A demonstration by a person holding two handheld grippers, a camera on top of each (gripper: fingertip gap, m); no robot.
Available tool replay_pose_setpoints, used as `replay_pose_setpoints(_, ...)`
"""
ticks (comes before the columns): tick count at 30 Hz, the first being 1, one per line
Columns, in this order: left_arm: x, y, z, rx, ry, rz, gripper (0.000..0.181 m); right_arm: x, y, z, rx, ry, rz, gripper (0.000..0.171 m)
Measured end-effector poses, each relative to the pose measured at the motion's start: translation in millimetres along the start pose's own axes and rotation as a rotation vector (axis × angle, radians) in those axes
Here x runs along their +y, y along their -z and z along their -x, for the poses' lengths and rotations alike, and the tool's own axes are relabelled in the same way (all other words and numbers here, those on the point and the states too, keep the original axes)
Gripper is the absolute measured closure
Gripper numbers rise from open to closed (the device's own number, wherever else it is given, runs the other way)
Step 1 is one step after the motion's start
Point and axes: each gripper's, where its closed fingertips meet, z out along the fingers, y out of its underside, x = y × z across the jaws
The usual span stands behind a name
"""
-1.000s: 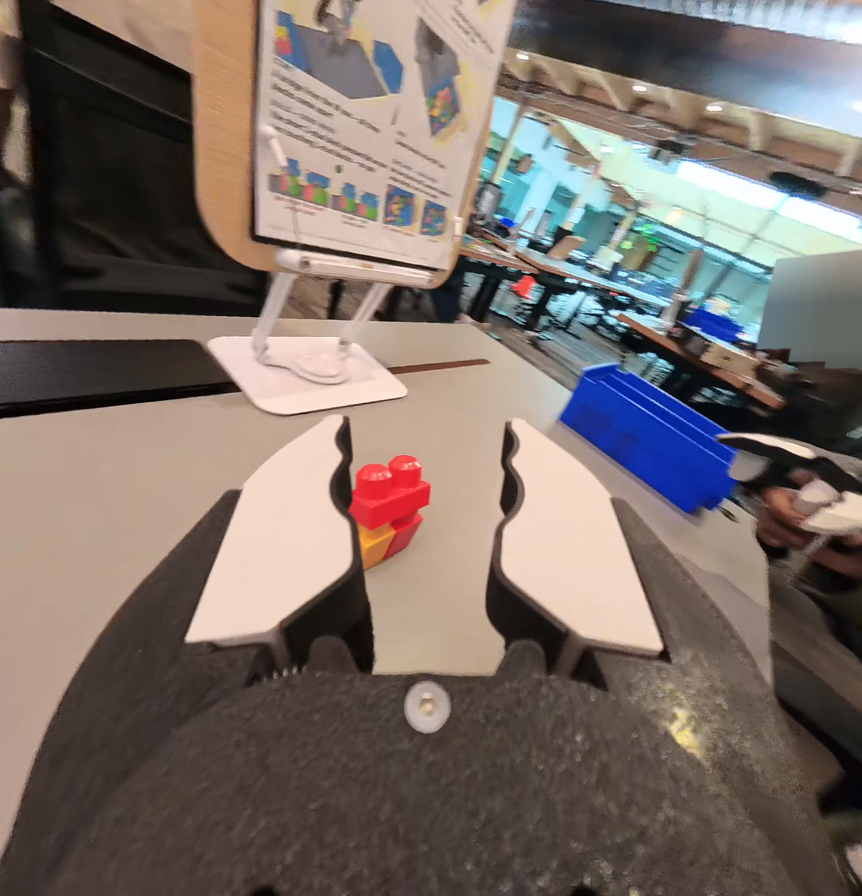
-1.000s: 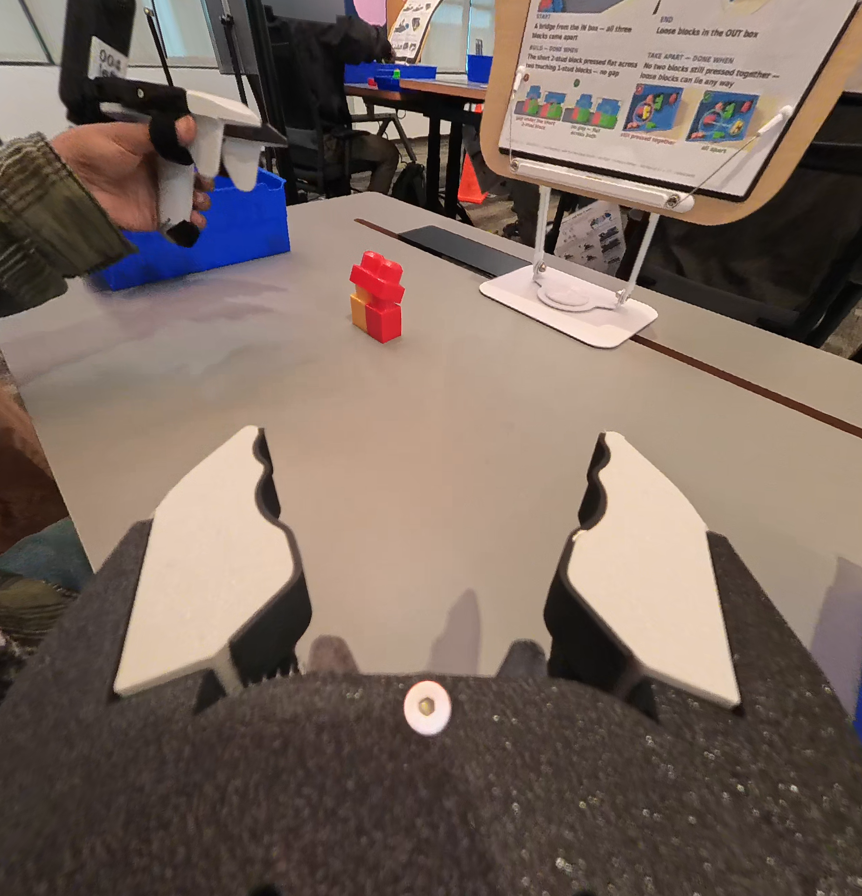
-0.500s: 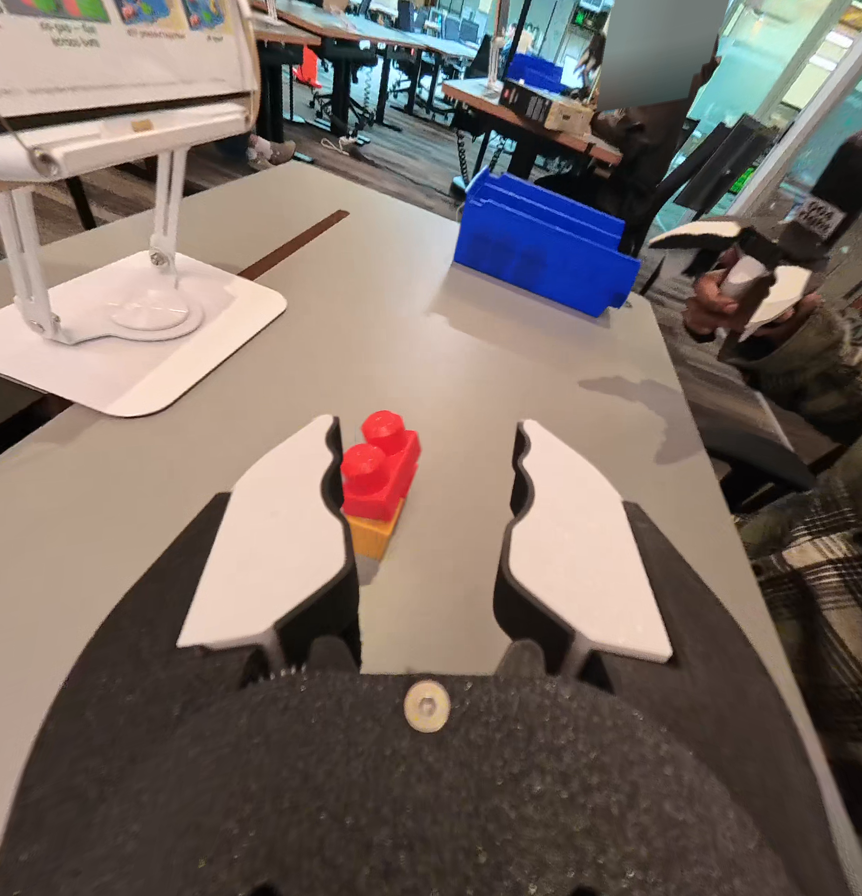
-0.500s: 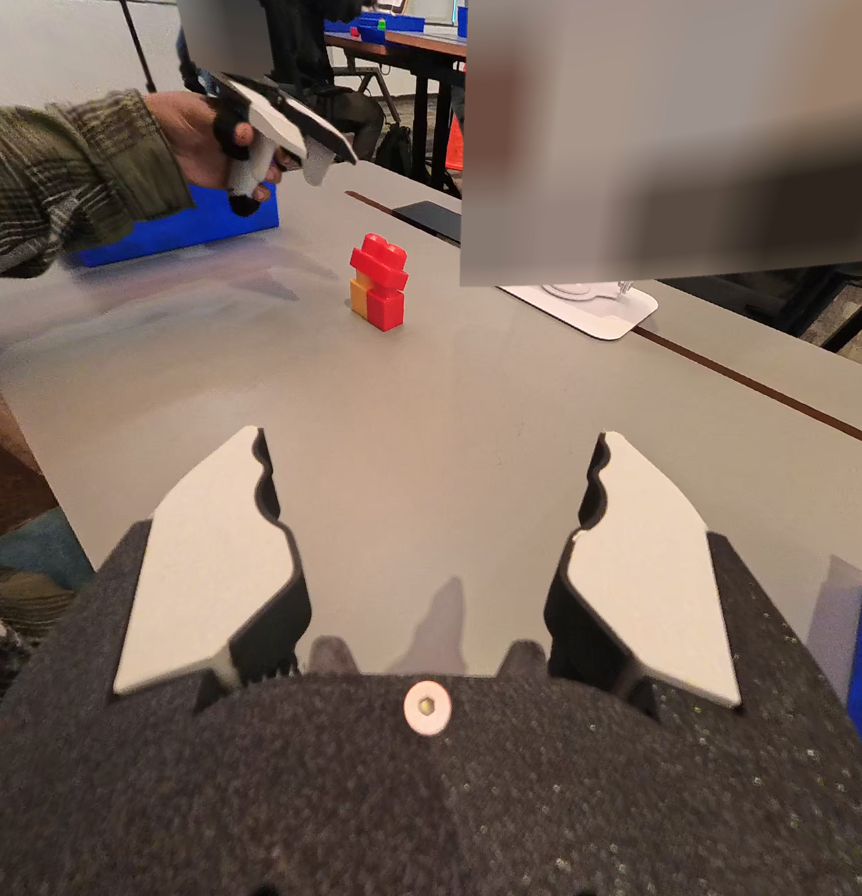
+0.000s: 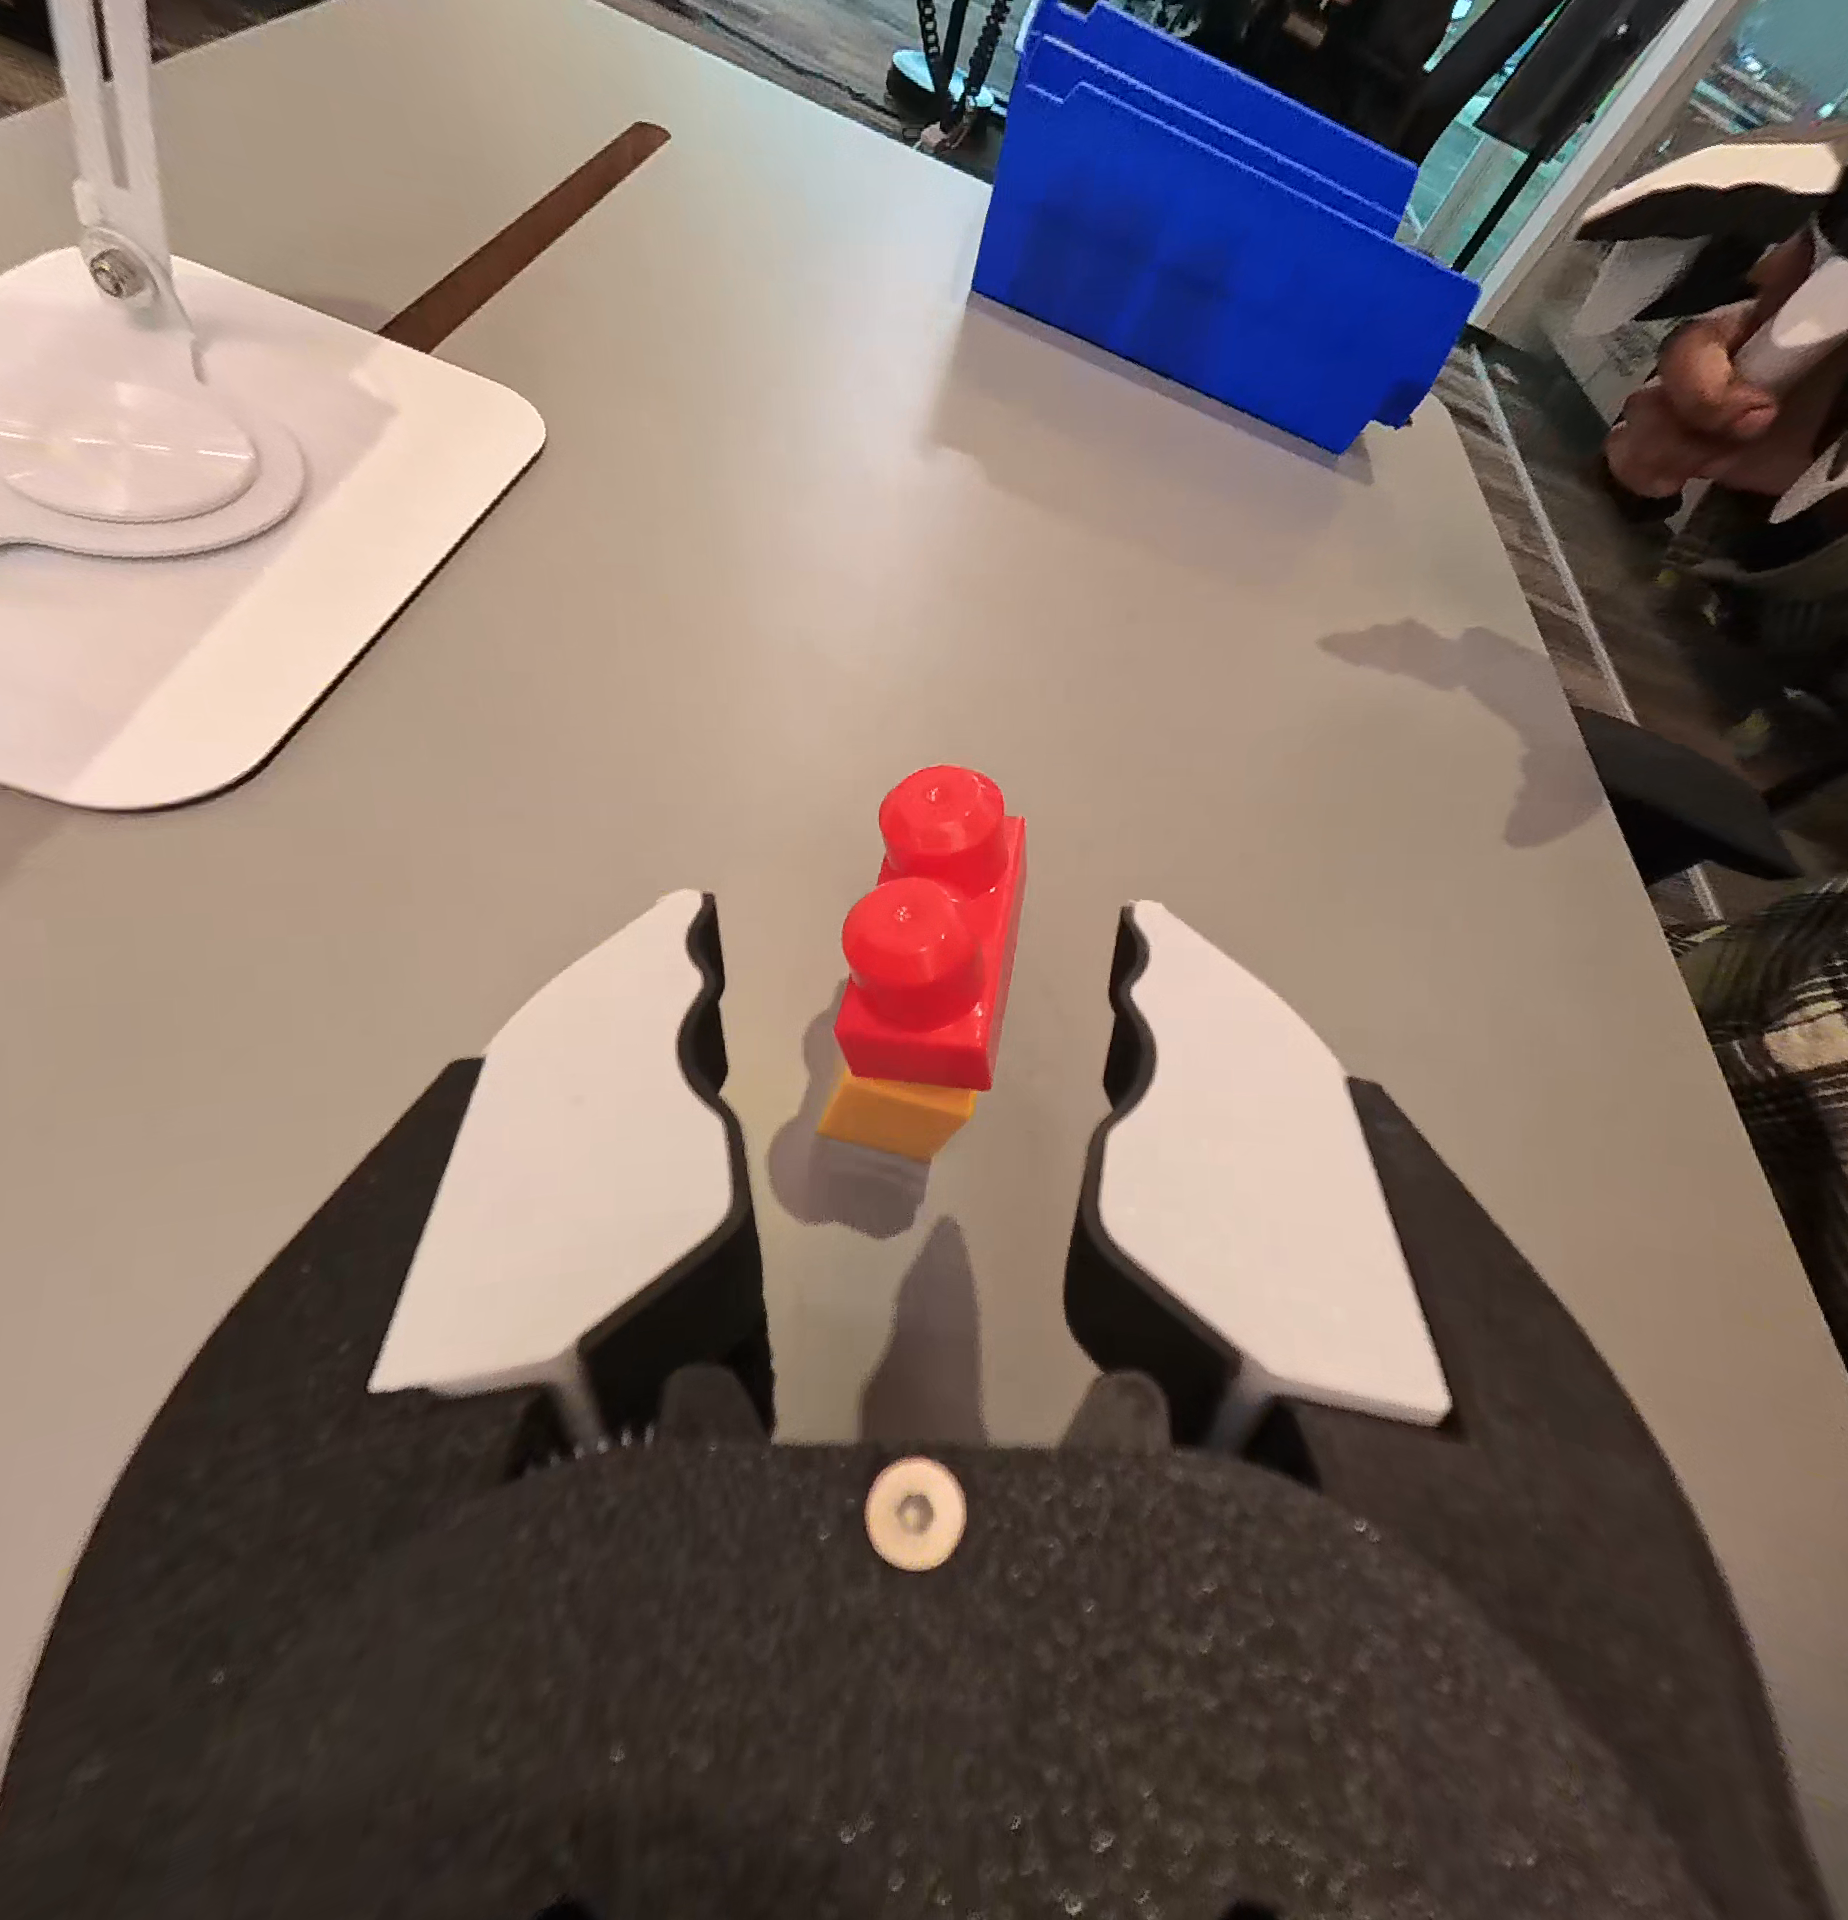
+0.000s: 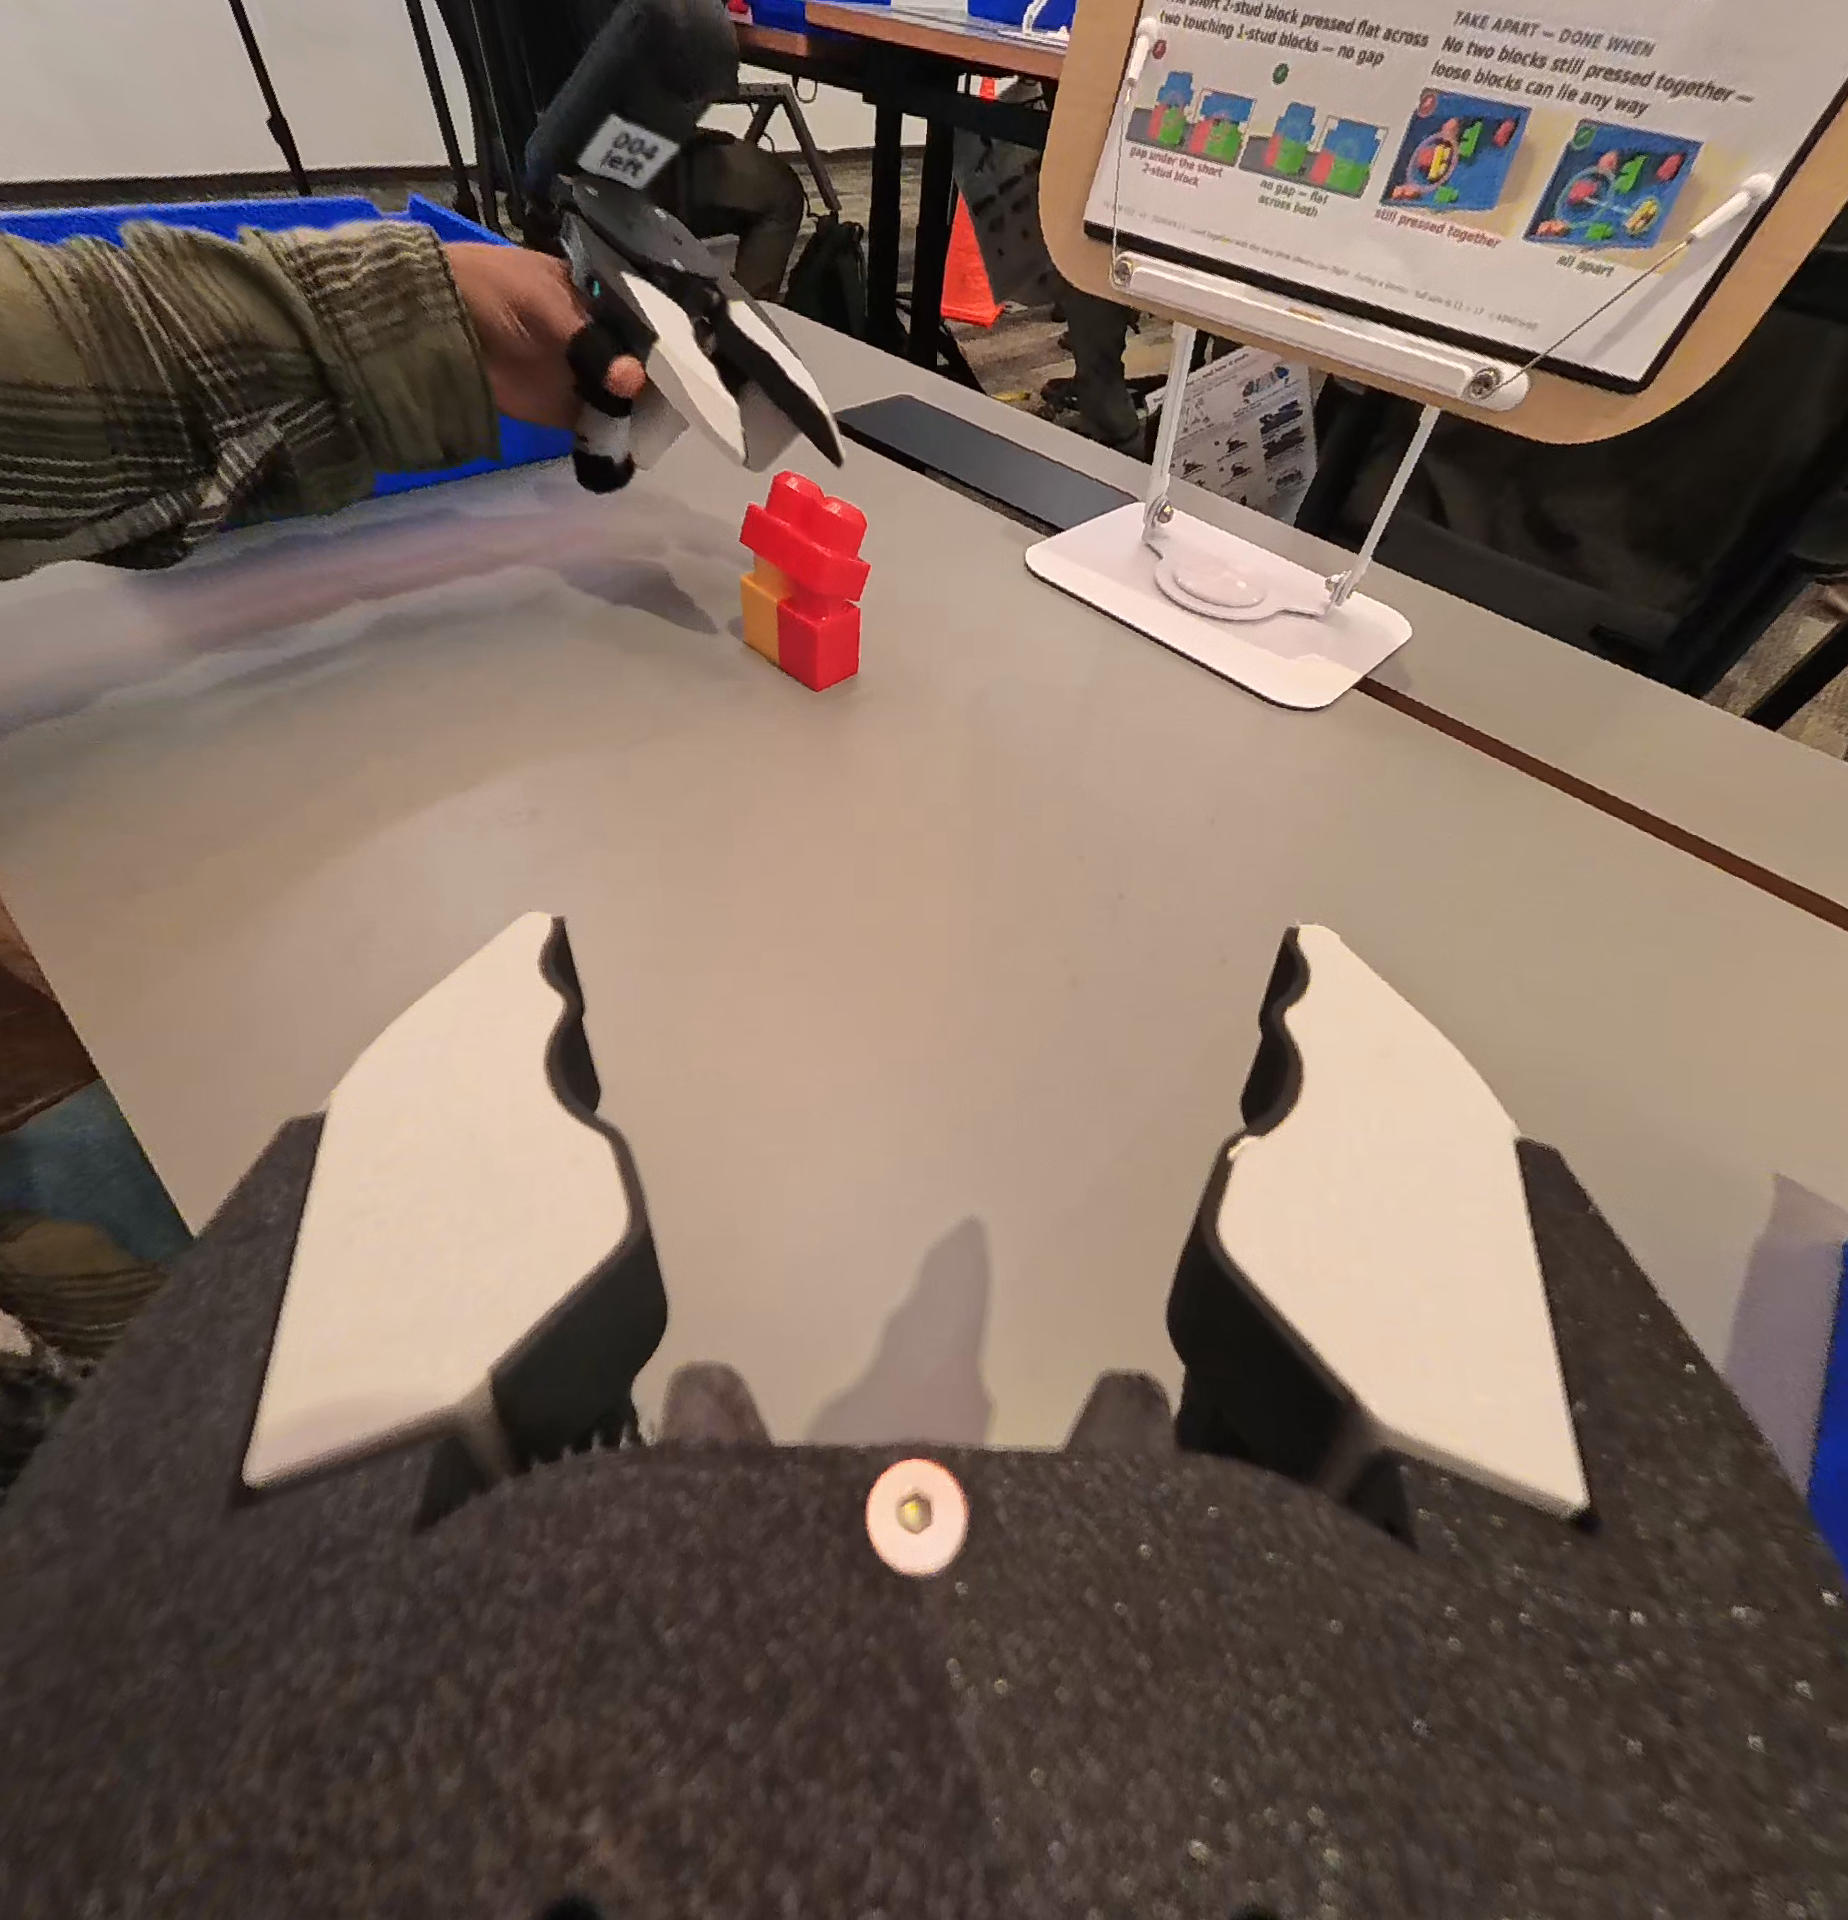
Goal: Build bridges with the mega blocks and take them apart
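1. Left gripper [image 5: 915, 914]: jaws spread wide, nothing held. It hangs above the block bridge, tilted down; in the left wrist view the bridge sits in the gap between the two fingers, touching neither.
2. Right gripper [image 6: 920, 935]: jaws also wide apart and empty, low over bare table, well back from the bridge.
3. Block bridge [image 6: 804, 577]: a red two-stud block [image 5: 935, 935] pressed on top of an orange block [image 5: 892, 1114] and a red single block [image 6: 821, 644] that stand side by side. It stands upright on the table, alone.
4. Table [image 5: 795, 520]: matte grey top, smooth, with a thin dark brown strip [image 5: 525, 237] running across it. Soft gripper shadows fall on it.
5. White stand base [image 5: 172, 540] lies left of the bridge in the left wrist view; it carries a wood-backed instruction board [image 6: 1439, 187] on thin legs.
6. Blue bin [image 5: 1200, 270] stands at the far table edge, well apart from the bridge.
7. A flat black slab [image 6: 987, 468] lies on the table beyond the bridge.
8. Room: other tables, chair legs and an orange cone [image 6: 967, 255] behind; a striped sleeve [image 6: 203, 384] reaches in from the left in the right wrist view.
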Motion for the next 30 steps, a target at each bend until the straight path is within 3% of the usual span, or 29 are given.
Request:
replay_pose_setpoints(19,17,-20,-4,0.047,0.009,0.042,0.135,1,2,-1,0.008,0.000,0.004,0.049)
replay_pose_setpoints(23,17,-21,-7,0.051,-0.017,0.053,0.149,2,1,-1,0.006,0.000,0.004,0.049)
replay_pose_setpoints(30,17,-23,-7,0.026,-0.040,0.063,0.149,1,1,-2,0.012,0.000,0.003,0.049)
